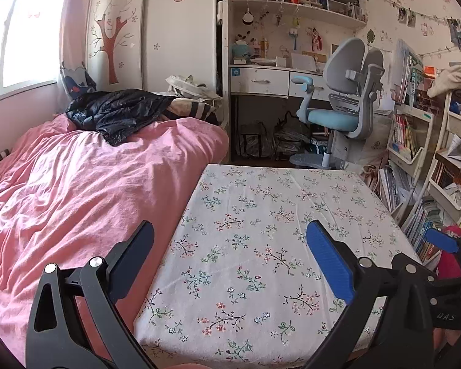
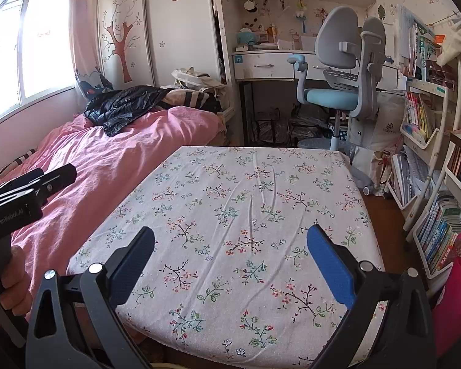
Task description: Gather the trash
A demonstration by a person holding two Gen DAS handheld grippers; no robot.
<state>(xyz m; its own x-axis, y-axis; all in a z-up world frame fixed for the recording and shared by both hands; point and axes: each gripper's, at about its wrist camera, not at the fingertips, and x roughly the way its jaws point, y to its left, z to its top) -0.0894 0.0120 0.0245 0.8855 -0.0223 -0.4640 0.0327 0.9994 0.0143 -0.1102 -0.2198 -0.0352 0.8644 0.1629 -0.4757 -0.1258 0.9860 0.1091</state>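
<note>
From my seat, the only lettering I can read on the rig is "GenRobot.AI" on the body of the left gripper (image 2: 30,184), seen from the right wrist view, and "UAS" on the black housing at the lower right edge of the left wrist view. The book spines on the shelves (image 2: 439,233) carry print too small for me to make out.

Both tools are released. The left gripper (image 1: 230,264) has its jaws spread wide with nothing between the blue pads (image 1: 329,264), and the right gripper (image 2: 230,264) is the same, fingers apart over bare cloth.

Both views look across a table (image 1: 261,215) covered in a white floral cloth, with a pink bed (image 1: 76,184) just beside it on the left and a black jacket (image 1: 116,113) lying at the bed's far end. A grey and blue chair (image 1: 344,92) stands beyond the table at a desk (image 1: 261,77).

The right wrist view alone shows a hand (image 2: 12,283) wrapped around the left gripper's handle, and a pink bag (image 2: 458,292) near the shelves. The left wrist view alone shows a blue pad of the right gripper (image 1: 439,241) at its right edge.

I cannot pick out any trash on the table in either view, so I cannot give its position or which way it points.
</note>
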